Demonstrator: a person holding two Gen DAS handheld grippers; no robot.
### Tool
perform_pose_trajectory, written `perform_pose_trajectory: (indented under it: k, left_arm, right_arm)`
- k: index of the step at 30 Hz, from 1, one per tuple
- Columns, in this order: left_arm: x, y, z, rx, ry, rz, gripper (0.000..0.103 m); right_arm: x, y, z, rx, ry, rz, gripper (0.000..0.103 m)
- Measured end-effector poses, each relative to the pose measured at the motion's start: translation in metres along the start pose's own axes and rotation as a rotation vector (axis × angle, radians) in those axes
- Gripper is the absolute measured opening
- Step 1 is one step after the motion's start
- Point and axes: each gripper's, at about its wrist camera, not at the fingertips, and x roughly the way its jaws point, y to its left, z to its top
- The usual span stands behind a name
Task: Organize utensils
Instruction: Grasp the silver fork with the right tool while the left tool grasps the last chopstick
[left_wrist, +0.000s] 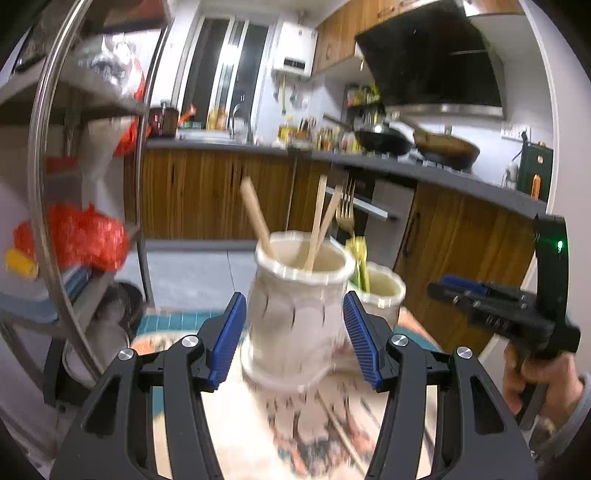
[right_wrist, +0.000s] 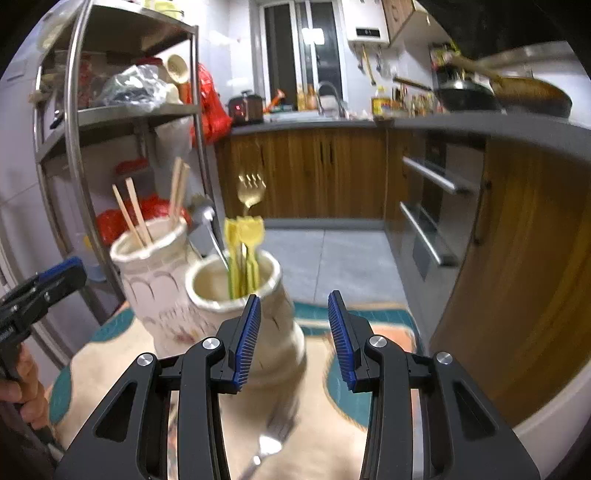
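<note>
Two pale ceramic jars stand side by side on a patterned mat (right_wrist: 332, 424) covering the bench. The taller jar (left_wrist: 295, 310) holds wooden chopsticks (left_wrist: 317, 225); the shorter jar (right_wrist: 236, 295), touching or just beside it, holds yellow-handled pieces (right_wrist: 243, 251) and a gold fork (right_wrist: 251, 192). The left claw (left_wrist: 294, 332) is released, its blue pads standing on either side of the taller jar without clearly touching it. The right claw (right_wrist: 293, 336) is likewise released and empty, with its left pad in front of the shorter jar's shoulder. A shiny utensil, probably a spoon (right_wrist: 269, 443), lies on the mat below the right claw, and a loose chopstick (left_wrist: 343, 432) appears to lie on the mat in front of the taller jar, though blur makes both uncertain. The jars look heavy, rigid, glazed and breakable, so they would be best gripped low around the body, not at the rim. The chopsticks are light and stiff, and are best pinched across the mid-shaft. The spoon is smooth and likely slippery; its handle is the safer hold.
</note>
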Motion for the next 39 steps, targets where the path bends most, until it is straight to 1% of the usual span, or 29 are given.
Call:
perform_pose_trajectory:
  k: [2, 5, 8, 11, 14, 16, 19, 21, 22, 24, 25, 28, 31, 33, 34, 35, 39]
  left_arm:
    - [0.002, 0.004, -0.009, -0.014, 0.047, -0.003, 0.055]
    - [0.005, 0.006, -0.024, 0.003, 0.099, 0.020, 0.055]
    - [0.009, 0.004, -0.034, 0.009, 0.153, 0.020, 0.055]
    - [0.016, -0.001, -0.046, 0.027, 0.212, 0.012, 0.055]
    - [0.027, -0.009, -0.058, 0.054, 0.290, -0.012, 0.055]
    - [0.035, -0.018, -0.066, 0.076, 0.347, -0.043, 0.054]
    - [0.043, -0.034, -0.075, 0.130, 0.398, -0.075, 0.053]
    - [0.045, -0.042, -0.080, 0.162, 0.426, -0.088, 0.050]
    - [0.046, -0.046, -0.084, 0.180, 0.443, -0.088, 0.047]
    - [0.048, -0.050, -0.090, 0.194, 0.468, -0.095, 0.043]
    - [0.050, -0.052, -0.094, 0.203, 0.486, -0.095, 0.039]
    - [0.055, -0.052, -0.100, 0.213, 0.518, -0.093, 0.032]
    - [0.056, -0.052, -0.103, 0.223, 0.526, -0.083, 0.028]
    - [0.056, -0.052, -0.102, 0.225, 0.532, -0.077, 0.024]
    - [0.056, -0.052, -0.101, 0.226, 0.537, -0.076, 0.023]
    - [0.057, -0.051, -0.099, 0.226, 0.540, -0.075, 0.021]
    - [0.058, -0.047, -0.097, 0.226, 0.561, -0.082, 0.019]
  right_arm:
    - [0.000, -0.006, -0.008, 0.000, 0.049, -0.005, 0.040]
    - [0.003, -0.011, -0.023, -0.015, 0.132, -0.014, 0.040]
    - [0.010, -0.012, -0.040, -0.045, 0.227, -0.022, 0.040]
    - [0.018, -0.013, -0.053, -0.050, 0.311, -0.004, 0.040]
    - [0.024, -0.014, -0.060, -0.030, 0.362, 0.023, 0.040]
    - [0.027, -0.013, -0.062, -0.023, 0.390, 0.046, 0.040]
    - [0.032, -0.004, -0.068, -0.035, 0.437, 0.087, 0.040]
    - [0.034, 0.003, -0.073, -0.053, 0.462, 0.106, 0.040]
    - [0.035, 0.007, -0.075, -0.065, 0.475, 0.115, 0.040]
    - [0.036, 0.014, -0.077, -0.086, 0.492, 0.130, 0.040]
    - [0.036, 0.018, -0.080, -0.097, 0.502, 0.135, 0.040]
    - [0.038, 0.027, -0.082, -0.127, 0.522, 0.146, 0.040]
    - [0.039, 0.030, -0.082, -0.146, 0.522, 0.139, 0.040]
    - [0.039, 0.031, -0.083, -0.155, 0.524, 0.138, 0.034]
    - [0.038, 0.033, -0.082, -0.162, 0.524, 0.137, 0.026]
    - [0.037, 0.034, -0.082, -0.170, 0.530, 0.147, 0.022]
    - [0.032, 0.035, -0.083, -0.239, 0.560, 0.181, 0.019]
